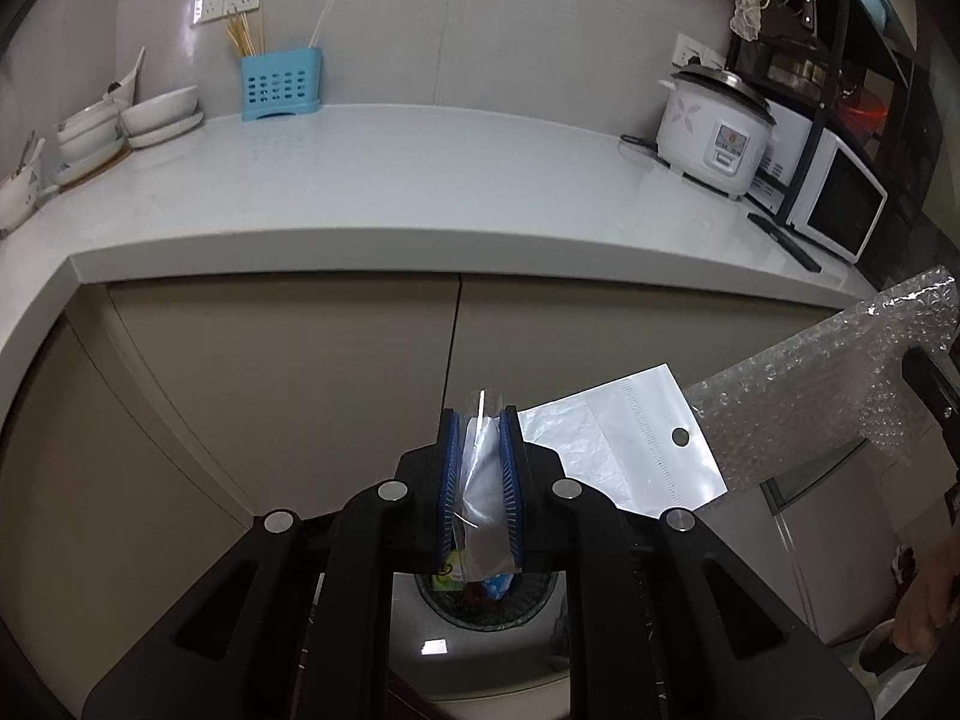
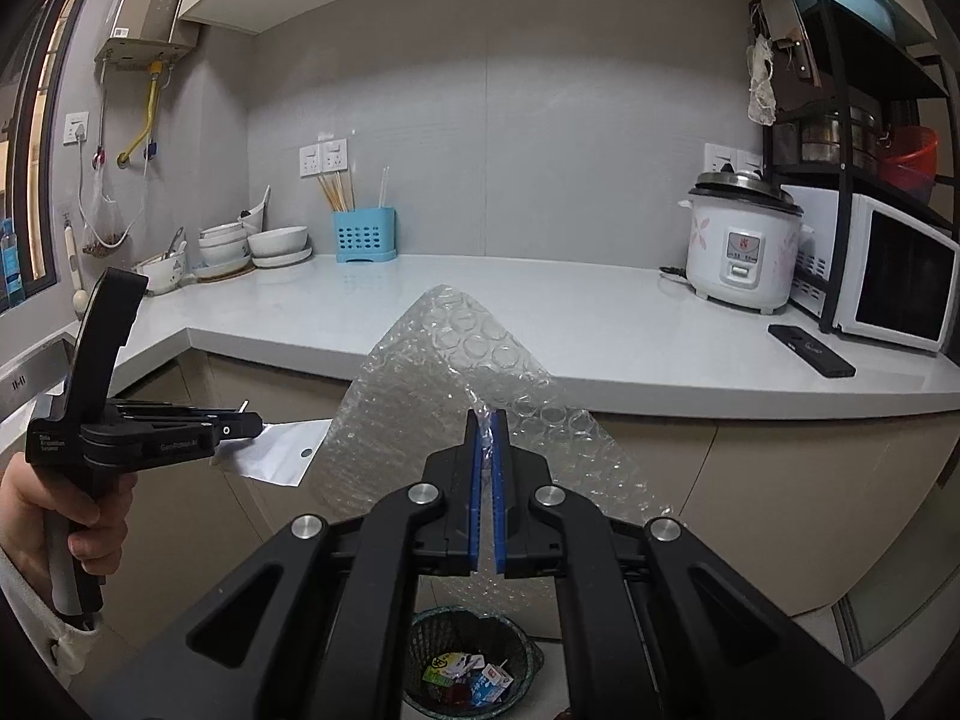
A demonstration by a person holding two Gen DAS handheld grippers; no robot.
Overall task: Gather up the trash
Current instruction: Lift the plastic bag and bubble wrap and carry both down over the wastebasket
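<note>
Below the countertop [image 2: 420, 312], crinkled bubble wrap [image 2: 456, 372], flat plastic bag [image 1: 624, 444].

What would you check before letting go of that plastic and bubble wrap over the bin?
1. Left gripper fingers clamped on the clear plastic bag: ok.
2. Right gripper fingers clamped on the bubble wrap: ok.
3. Trash bin below both grippers: ok.
4. Bin has room; a few wrappers lie at the bottom: ok.
5. Bag fully over the bin mouth: cannot tell; it sticks out sideways.
6. Bubble wrap sheet will fit in the bin without catching the rim: cannot tell.
</note>
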